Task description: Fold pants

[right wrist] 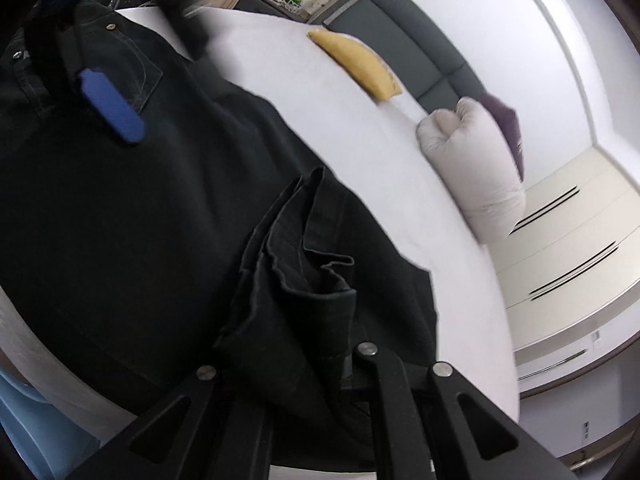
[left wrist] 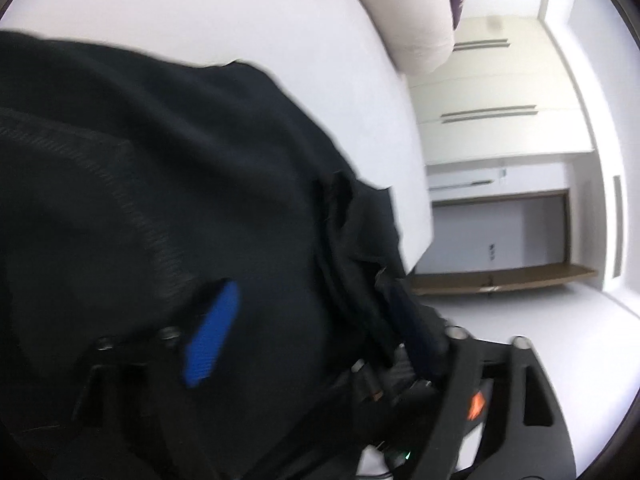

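**Both grippers bunched in black denim at the bed's near edge**

Right at the jaws of the right gripper (right wrist: 316, 364), a crumpled wad of hem and seam from the black pants (right wrist: 160, 208) rises between the two black linkages. The fabric folds into the gap there, so the jaws look closed on it, though the tips themselves are buried under the cloth. From this bunch the garment spreads forward and to the left across the white bed (right wrist: 320, 92), its long axis running away from the jaws toward the pocket and rivets at the far upper left. A blue finger pad (right wrist: 110, 108), apparently the other gripper's, lies on the denim near that pocket.

Close to the left gripper (left wrist: 316, 328), the left-wrist view is blurred. One blue pad (left wrist: 212, 336) lies bare on top of the cloth to the left, while the opposite finger is wrapped in a gathered ridge of fabric on the right. The jaws seem to pinch that ridge, but blur keeps me from being sure. Ahead of them the pants fill the left half of the view, ending at a straight edge on the sheet.

My judgement: each hand holds one end, and the coming fold turns on carrying one end along that long axis over the other.

Farther off, beyond the cloth, sit a yellow cushion (right wrist: 356, 66), a pale pillow (right wrist: 476, 172) and a purple cushion (right wrist: 504, 124), with cream drawers (right wrist: 568, 248) past the bed.
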`<move>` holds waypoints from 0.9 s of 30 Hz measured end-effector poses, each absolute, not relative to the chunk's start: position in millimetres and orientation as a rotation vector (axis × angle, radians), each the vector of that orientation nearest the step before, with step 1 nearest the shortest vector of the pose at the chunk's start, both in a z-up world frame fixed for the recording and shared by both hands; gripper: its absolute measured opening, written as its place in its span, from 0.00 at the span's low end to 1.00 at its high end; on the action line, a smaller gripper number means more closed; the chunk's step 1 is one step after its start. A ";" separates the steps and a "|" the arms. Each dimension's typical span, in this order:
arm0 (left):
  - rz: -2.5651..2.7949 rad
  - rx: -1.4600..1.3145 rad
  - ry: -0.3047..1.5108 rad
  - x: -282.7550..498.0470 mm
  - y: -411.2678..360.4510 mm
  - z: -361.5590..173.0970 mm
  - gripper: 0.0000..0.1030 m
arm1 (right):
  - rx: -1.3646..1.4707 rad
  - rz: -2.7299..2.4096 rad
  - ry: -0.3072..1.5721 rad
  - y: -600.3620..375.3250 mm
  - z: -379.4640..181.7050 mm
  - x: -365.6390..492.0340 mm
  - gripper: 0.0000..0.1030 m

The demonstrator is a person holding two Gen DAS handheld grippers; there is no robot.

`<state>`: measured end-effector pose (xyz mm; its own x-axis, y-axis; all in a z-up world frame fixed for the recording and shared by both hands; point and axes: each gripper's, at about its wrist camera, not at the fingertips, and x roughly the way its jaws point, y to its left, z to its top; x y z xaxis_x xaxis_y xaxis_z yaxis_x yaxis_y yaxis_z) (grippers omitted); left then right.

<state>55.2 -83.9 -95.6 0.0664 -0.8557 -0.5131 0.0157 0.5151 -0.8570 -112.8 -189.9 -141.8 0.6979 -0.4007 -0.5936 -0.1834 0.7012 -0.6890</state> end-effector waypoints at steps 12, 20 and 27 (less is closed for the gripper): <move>-0.842 -1.010 1.496 92.4 -96.0 -118.9 0.88 | -0.925 -0.053 0.648 -127.3 -132.9 -137.6 0.06; -0.853 -0.967 1.571 117.1 -81.7 -134.3 0.24 | -0.954 0.002 0.596 -102.6 -132.3 -148.5 0.06; -0.859 -0.822 1.518 127.4 -56.6 -115.8 0.11 | -1.002 0.084 0.563 -89.3 -132.6 -159.2 0.07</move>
